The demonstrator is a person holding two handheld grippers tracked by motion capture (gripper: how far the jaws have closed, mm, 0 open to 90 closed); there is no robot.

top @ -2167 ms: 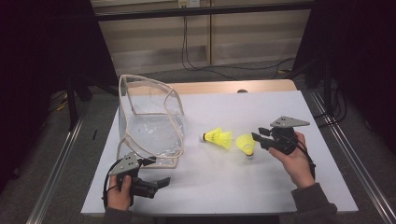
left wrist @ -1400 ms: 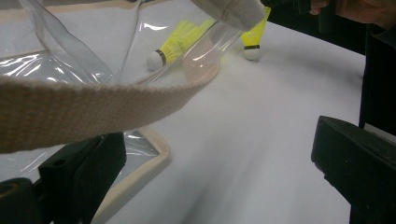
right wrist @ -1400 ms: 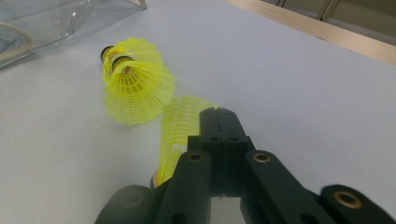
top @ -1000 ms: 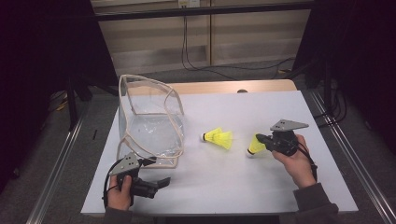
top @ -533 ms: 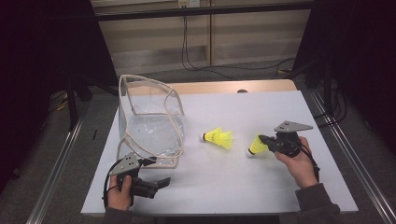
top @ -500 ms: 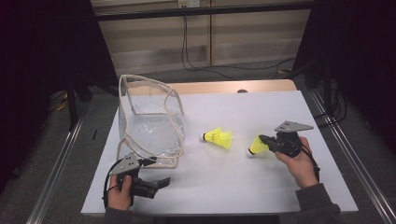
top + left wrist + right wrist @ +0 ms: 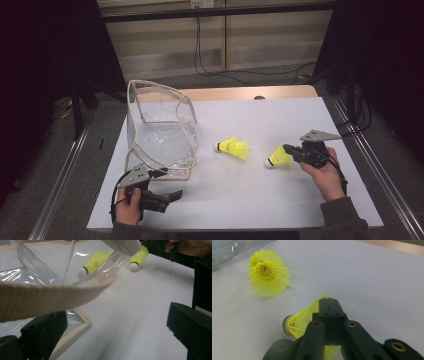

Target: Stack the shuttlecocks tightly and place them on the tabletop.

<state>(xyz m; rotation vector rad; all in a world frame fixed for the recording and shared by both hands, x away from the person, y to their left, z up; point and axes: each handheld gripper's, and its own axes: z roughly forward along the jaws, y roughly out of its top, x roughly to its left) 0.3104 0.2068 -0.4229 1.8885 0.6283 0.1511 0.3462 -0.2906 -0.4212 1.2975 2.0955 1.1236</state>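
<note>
My right gripper (image 7: 289,150) is shut on the skirt of a yellow shuttlecock (image 7: 278,158) at the table's right, its white cork pointing left and low over the surface. In the right gripper view the closed jaws (image 7: 329,301) pinch the mesh skirt of this shuttlecock (image 7: 299,320). A second yellow shuttlecock (image 7: 234,148) lies on its side mid-table. A clear plastic bag with beige trim (image 7: 160,135) stands at the left. My left gripper (image 7: 172,196) rests open near the front left, just before the bag's beige strap (image 7: 50,297), with nothing between its jaws.
A white sheet (image 7: 260,200) covers the table, with a wooden edge (image 7: 240,93) at the back. Metal rails (image 7: 380,170) run along both sides. In the left gripper view both shuttlecocks (image 7: 93,263) show beyond the bag, with the other hand (image 7: 190,246) at the top right.
My right gripper has drawn slightly to the right and toward the person, taking the held shuttlecock away from the loose one. The left gripper has kept still.
</note>
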